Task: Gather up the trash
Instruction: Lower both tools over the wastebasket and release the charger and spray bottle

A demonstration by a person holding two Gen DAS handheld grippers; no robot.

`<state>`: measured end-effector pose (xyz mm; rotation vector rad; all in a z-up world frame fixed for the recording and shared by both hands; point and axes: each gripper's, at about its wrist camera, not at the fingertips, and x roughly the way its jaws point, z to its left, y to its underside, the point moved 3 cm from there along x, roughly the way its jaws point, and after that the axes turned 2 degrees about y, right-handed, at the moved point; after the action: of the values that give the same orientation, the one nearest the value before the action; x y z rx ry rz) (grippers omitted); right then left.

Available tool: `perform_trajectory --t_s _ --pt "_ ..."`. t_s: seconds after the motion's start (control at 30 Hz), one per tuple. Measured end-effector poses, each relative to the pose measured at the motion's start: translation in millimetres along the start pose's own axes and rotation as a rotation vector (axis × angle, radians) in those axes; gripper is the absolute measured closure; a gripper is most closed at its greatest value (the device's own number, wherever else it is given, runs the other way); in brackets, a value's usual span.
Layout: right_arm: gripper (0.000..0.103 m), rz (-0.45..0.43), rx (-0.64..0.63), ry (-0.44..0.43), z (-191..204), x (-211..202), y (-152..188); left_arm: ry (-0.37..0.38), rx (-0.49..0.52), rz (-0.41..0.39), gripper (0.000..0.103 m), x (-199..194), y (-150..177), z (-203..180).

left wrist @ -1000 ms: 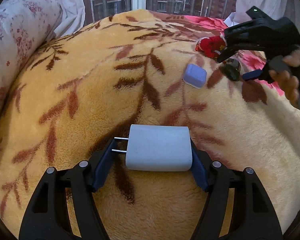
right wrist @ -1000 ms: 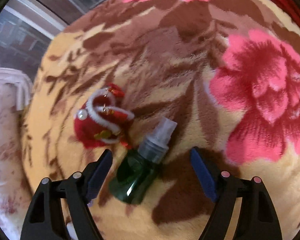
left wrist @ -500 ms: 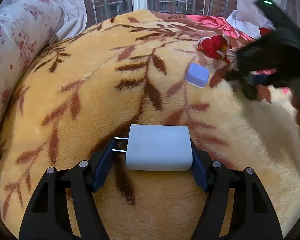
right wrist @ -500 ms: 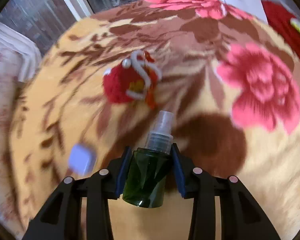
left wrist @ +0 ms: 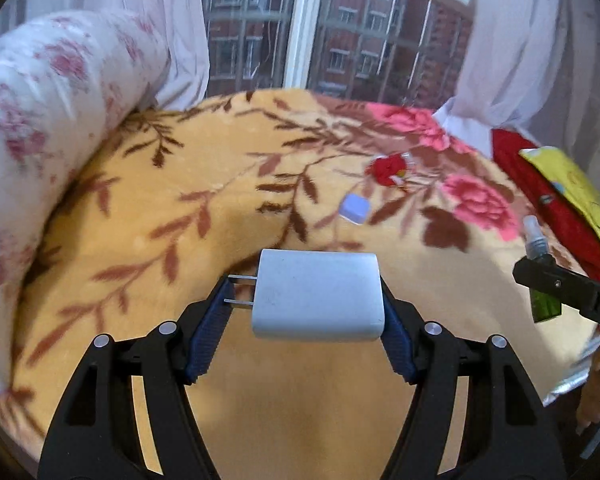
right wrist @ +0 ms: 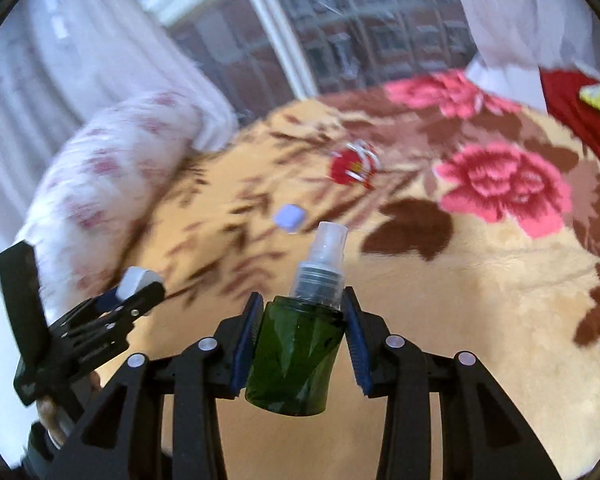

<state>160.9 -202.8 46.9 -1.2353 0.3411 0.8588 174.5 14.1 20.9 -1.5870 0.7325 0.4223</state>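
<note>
My left gripper (left wrist: 306,316) is shut on a white plug charger (left wrist: 318,294), held above the flowered blanket; it also shows at the left of the right wrist view (right wrist: 140,292). My right gripper (right wrist: 302,328) is shut on a green spray bottle (right wrist: 296,356) with a clear cap, lifted off the bed; the bottle also shows at the right edge of the left wrist view (left wrist: 538,248). A small lilac square object (left wrist: 355,208) (right wrist: 289,216) and a red-and-white ornament (left wrist: 390,168) (right wrist: 354,162) lie on the blanket farther off.
The yellow blanket (left wrist: 180,208) with brown leaves and pink roses covers the bed. A flowered pillow roll (left wrist: 40,140) lies at the left. Red and yellow cloth (left wrist: 560,184) sits at the right. A window and curtains are behind. A silvery wrapper (left wrist: 572,376) is near my right hand.
My right gripper closed on the green spray bottle and lifted it back from the ornament. Both grippers have pulled back and up, so the bed looks farther away.
</note>
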Motion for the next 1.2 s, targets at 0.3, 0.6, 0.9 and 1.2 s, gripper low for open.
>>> perform_trajectory --t_s 0.3,0.6,0.9,1.2 --pt "0.063 -0.063 -0.145 -0.088 37 -91 90 0.022 0.055 -0.001 0.037 -82 86 -27" --pt "0.063 0.072 -0.205 -0.063 50 -103 197 0.028 0.084 0.07 0.037 -95 174 -53" --pt "0.063 0.237 -0.146 0.025 37 -49 253 -0.008 0.057 0.266 0.037 -46 224 -56" --pt "0.061 0.335 -0.114 0.046 30 -24 269 -0.01 0.012 0.403 0.036 -18 247 -45"
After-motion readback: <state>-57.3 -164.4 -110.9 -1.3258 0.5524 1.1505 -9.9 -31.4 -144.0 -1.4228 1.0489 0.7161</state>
